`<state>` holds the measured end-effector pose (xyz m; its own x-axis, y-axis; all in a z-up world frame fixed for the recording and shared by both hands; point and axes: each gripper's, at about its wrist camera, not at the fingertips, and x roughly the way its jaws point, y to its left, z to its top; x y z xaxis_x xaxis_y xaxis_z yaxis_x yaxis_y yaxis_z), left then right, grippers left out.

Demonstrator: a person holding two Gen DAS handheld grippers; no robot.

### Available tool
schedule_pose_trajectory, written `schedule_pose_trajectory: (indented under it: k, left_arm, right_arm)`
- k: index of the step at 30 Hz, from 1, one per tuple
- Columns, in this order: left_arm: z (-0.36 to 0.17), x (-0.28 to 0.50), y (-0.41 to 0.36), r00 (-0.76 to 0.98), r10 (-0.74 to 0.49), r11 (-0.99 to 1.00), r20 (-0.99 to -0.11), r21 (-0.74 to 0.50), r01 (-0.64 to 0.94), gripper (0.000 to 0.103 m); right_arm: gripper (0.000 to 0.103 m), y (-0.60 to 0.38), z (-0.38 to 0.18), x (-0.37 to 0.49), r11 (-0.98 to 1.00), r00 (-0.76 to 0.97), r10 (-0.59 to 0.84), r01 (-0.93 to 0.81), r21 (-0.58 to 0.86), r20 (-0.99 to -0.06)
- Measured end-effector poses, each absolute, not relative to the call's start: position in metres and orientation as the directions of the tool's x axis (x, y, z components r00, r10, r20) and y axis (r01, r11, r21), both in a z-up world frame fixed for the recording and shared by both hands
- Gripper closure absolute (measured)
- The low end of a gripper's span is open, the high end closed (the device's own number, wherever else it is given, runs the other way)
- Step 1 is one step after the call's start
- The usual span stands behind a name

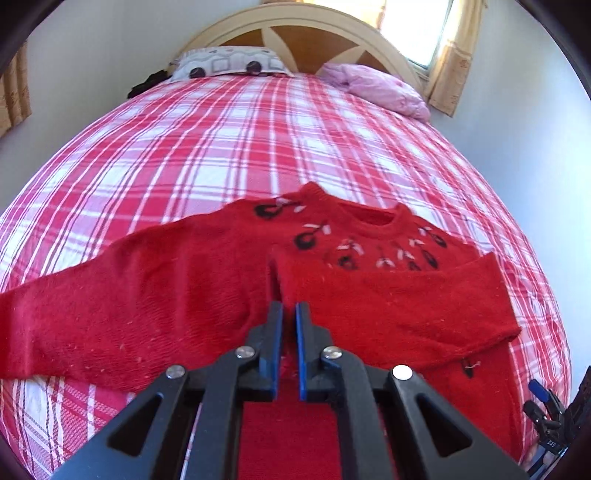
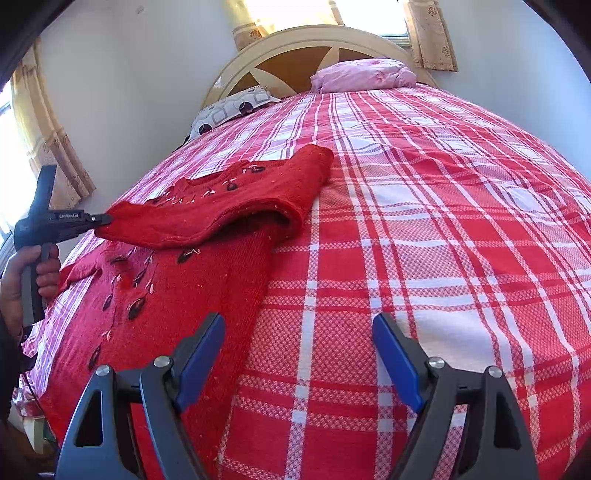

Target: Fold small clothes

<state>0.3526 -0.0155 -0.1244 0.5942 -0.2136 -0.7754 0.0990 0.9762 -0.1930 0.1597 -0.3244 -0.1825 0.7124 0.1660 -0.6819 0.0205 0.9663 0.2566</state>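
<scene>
The red knitted sweater (image 1: 207, 280) lies across the plaid-covered bed (image 1: 229, 140). The left gripper (image 1: 289, 314) has its fingers clamped on the sleeve cuff (image 1: 280, 266), carrying that sleeve over the chest toward nine o'clock. The right gripper (image 2: 299, 354), fingers apart, holds nothing. Next likely: lay the cuff flat, then release.

The left gripper (image 1: 289, 314), black with blue pads, is seen closed tight on the cuff of a sleeve of the red knitted sweater with black and white embroidered motifs (image 1: 207, 288). That sleeve is drawn across the sweater's chest. The other sleeve is laid out flat to the left. The sweater is spread on the bed with a red and white checked cover (image 1: 229, 140). A grey patterned pillow (image 1: 225, 64) and a pink pillow (image 1: 376, 88) are noted at the arched cream headboard (image 1: 295, 22).
</scene>
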Motion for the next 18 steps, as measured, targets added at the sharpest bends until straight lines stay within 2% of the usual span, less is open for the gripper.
schedule_pose_trajectory:
  k: [3, 8, 9, 11, 12, 13, 15, 17, 18]
  left_arm:
    - [-0.131, 0.355, -0.005, 0.600, -0.182, 0.982, -0.779, -0.175, 0.070, 0.096]
    - [-0.146, 0.352, -0.007, 0.552, -0.240, 0.969, -0.799, -0.228, 0.092, 0.095]
    - [-0.148, 0.350, -0.010, 0.539, -0.265, 0.963, -0.799, -0.252, 0.099, 0.089]
    - [-0.149, 0.347, -0.016, 0.528, -0.273, 0.960, -0.804, -0.262, 0.097, 0.057]
    - [-0.147, 0.343, -0.020, 0.542, -0.260, 0.964, -0.799, -0.249, 0.096, 0.029]
    - [-0.145, 0.340, -0.022, 0.564, -0.262, 0.963, -0.783, -0.249, 0.102, 0.015]
    - [-0.142, 0.336, -0.027, 0.592, -0.249, 0.967, -0.767, -0.226, 0.115, 0.009]
    - [-0.144, 0.338, -0.032, 0.587, -0.237, 0.971, -0.774, -0.203, 0.125, 0.009]
    - [-0.145, 0.340, -0.033, 0.587, -0.229, 0.973, -0.777, -0.194, 0.123, 0.013]
  right_arm:
    - [0.021, -0.323, -0.183, 0.161, 0.968, 0.709, 0.163, 0.021, 0.252, -0.686]
    - [0.021, -0.322, -0.184, 0.162, 0.970, 0.705, 0.158, 0.021, 0.244, -0.691]
    - [0.021, -0.322, -0.185, 0.162, 0.970, 0.704, 0.157, 0.022, 0.242, -0.693]
    - [0.020, -0.321, -0.185, 0.163, 0.972, 0.701, 0.153, 0.022, 0.236, -0.697]
    - [0.020, -0.321, -0.185, 0.163, 0.972, 0.700, 0.151, 0.022, 0.232, -0.698]
    - [0.020, -0.320, -0.186, 0.164, 0.973, 0.698, 0.148, 0.023, 0.228, -0.700]
    - [0.020, -0.319, -0.186, 0.163, 0.975, 0.697, 0.145, 0.022, 0.223, -0.702]
    - [0.020, -0.319, -0.186, 0.163, 0.975, 0.697, 0.143, 0.023, 0.221, -0.703]
    - [0.020, -0.319, -0.186, 0.163, 0.975, 0.697, 0.144, 0.022, 0.222, -0.702]
